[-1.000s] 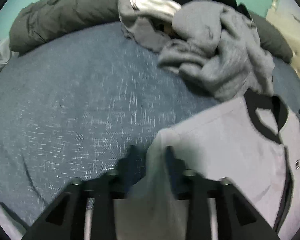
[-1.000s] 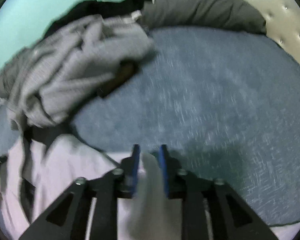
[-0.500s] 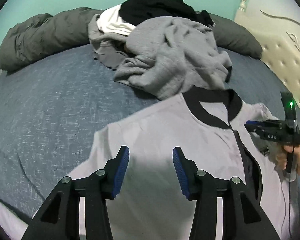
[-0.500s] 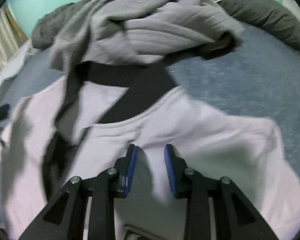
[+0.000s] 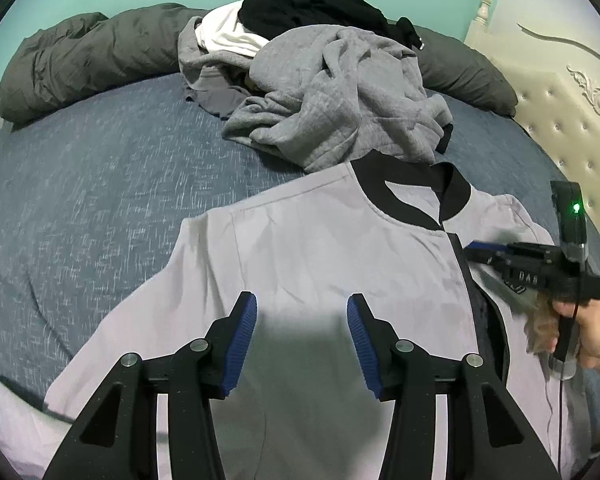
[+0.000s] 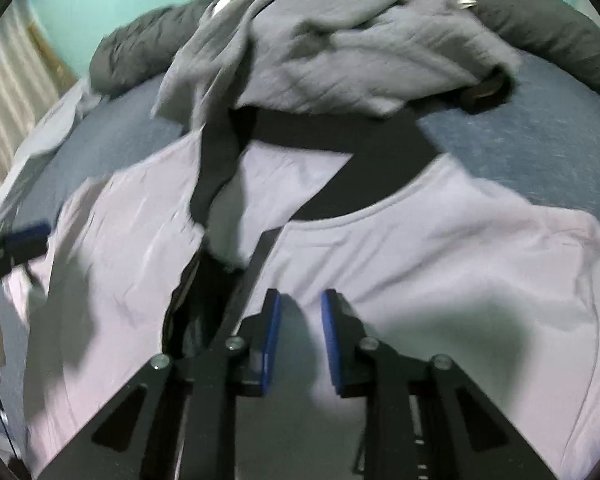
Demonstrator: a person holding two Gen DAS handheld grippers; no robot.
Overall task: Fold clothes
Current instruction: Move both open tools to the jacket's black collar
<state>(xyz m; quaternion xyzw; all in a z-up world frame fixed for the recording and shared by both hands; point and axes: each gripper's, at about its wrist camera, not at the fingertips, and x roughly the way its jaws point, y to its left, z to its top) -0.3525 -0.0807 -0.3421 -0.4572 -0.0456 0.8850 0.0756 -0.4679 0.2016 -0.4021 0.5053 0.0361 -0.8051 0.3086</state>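
A pale lilac jacket (image 5: 320,248) with a black collar and a black zip lies spread face up on the blue bed. My left gripper (image 5: 302,312) hovers open over its chest, nothing between the blue pads. The right gripper (image 5: 476,250) shows at the right edge of the left wrist view, held by a hand, over the zip side. In the right wrist view the same jacket (image 6: 440,248) fills the frame, its front partly open along the zip, and my right gripper (image 6: 300,308) is open just above the cloth. The left gripper's blue tip (image 6: 32,236) shows at the left edge.
A heap of grey, white and black clothes (image 5: 340,92) lies just beyond the collar, touching it. Dark grey pillows (image 5: 84,68) line the far edge by the teal wall. A cream tufted headboard (image 5: 572,128) stands at the right. Bare blue bedsheet (image 5: 100,200) stretches to the left.
Both grippers held the jacket's sleeves a second ago, then let go. They opened and pulled back, and the jacket now lies flat beneath them.
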